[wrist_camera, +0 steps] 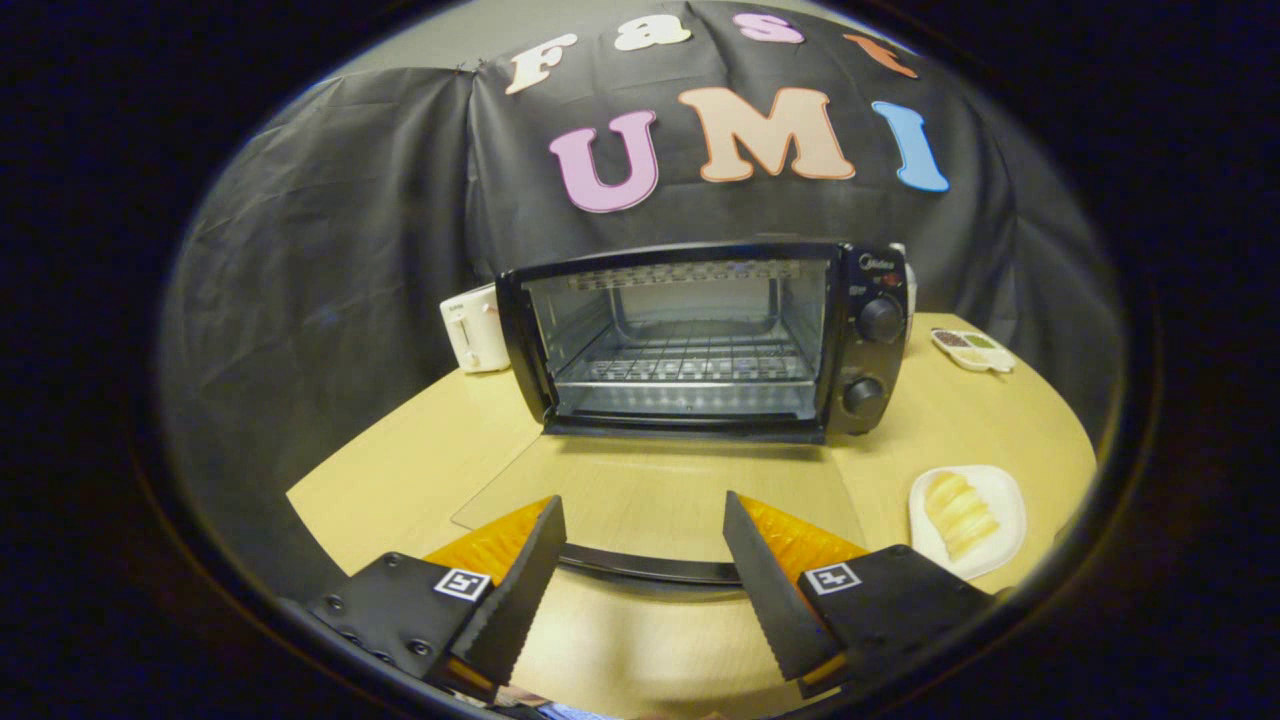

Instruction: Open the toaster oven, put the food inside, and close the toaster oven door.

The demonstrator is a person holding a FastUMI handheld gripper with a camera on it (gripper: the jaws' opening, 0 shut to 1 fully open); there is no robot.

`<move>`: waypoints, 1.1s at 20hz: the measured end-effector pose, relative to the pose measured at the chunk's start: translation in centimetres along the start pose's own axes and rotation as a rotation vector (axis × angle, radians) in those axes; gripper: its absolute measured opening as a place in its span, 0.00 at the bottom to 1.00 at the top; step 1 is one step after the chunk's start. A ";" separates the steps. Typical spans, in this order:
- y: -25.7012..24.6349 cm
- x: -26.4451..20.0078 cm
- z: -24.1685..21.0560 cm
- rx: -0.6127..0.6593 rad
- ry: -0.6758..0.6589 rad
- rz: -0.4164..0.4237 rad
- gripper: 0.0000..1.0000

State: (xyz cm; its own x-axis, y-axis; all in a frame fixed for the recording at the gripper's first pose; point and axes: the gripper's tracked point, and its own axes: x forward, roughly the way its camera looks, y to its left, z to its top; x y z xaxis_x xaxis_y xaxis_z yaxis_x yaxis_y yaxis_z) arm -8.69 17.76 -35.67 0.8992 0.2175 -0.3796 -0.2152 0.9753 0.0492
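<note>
The claw sits nearest the camera, its two fingers spread wide with nothing between them but the bare pale wooden worktop and, just ahead of the tips, the curved dark handle bar of the oven door. That clear glass door lies folded flat on the worktop, reaching from the oven towards the claw, so the opening step looks done. The black toaster oven stands towards the far edge of the worktop, its cavity open, with a wire rack across the middle and two round knobs on its right panel. By its build it should be heavy and stable, though the hinged glass door is stiff, smooth and breakable, best moved by its handle bar. Behind the oven's left side stands a small white toaster. Near the worktop's right edge, just beyond the right finger, rests a small white plate carrying the food, a pale yellow ridged piece, perhaps pastry or sliced fruit. It looks light and soft, likely to crush or break apart, so I would take the plate by its rim, or pinch the food gently across its narrow width. A small white divided dish lies at the far right corner.
</note>
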 end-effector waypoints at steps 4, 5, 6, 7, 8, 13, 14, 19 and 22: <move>-3.1 -2.3 2.3 0.063 -0.037 -0.031 0.98; -4.5 -2.8 2.8 0.073 -0.048 -0.059 0.98; -6.2 -3.5 3.2 0.078 -0.053 -0.088 0.98; -7.8 -4.1 3.1 0.085 -0.052 -0.117 0.98; -9.3 -4.7 3.0 0.097 -0.045 -0.142 0.98; -16.3 -6.9 1.6 0.112 0.001 -0.269 0.98; -17.6 -7.0 0.9 0.110 0.020 -0.292 0.98; -21.9 -5.2 -2.9 0.085 0.133 -0.346 0.98; -22.5 -3.9 -4.9 0.080 0.190 -0.334 0.98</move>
State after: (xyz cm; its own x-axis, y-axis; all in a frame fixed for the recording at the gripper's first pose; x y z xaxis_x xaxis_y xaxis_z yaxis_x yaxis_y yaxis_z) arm -9.18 -5.21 -39.84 0.8263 -0.1160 -0.5511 0.1146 0.9927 -0.0371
